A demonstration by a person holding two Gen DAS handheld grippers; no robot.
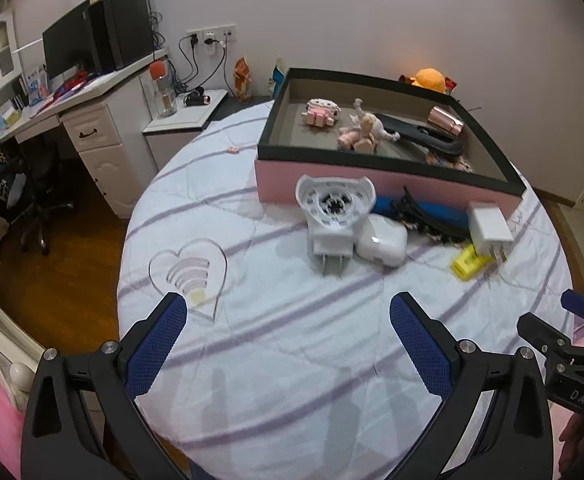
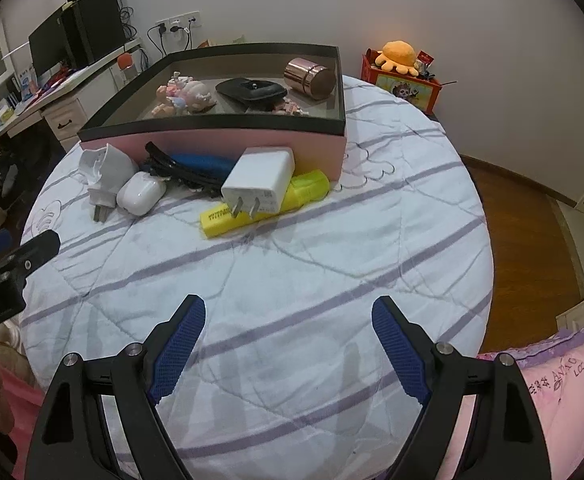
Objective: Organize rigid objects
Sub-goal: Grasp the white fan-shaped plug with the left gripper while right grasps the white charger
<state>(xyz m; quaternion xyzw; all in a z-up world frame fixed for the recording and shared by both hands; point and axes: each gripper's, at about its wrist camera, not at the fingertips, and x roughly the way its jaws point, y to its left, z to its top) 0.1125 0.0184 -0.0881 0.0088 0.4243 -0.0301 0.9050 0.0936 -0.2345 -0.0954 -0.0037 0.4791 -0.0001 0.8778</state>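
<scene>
Things to tidy lie in a little pile on the bed cover (image 2: 292, 264), right up against the pink side of the box (image 2: 211, 140). The white charger (image 2: 261, 180) is a smooth block with two metal prongs, and it leans on the yellow box (image 2: 263, 204), a long bright one with dark print on its end. Next to them are a black hair clip (image 2: 179, 176) on something blue, a round white earbud case (image 1: 382, 245), and a white plug-in gadget (image 1: 334, 212) with a round holey face. The pink box has a dark rim. Inside it sit small pink toy figures (image 2: 183, 96), a black pouch (image 2: 249, 90) and a shiny copper can (image 2: 310, 78) lying on its side. The left gripper (image 1: 287, 312) is spread wide over the bare cover and holds nothing. The right gripper (image 2: 287, 314) is spread wide too, and is also empty.
</scene>
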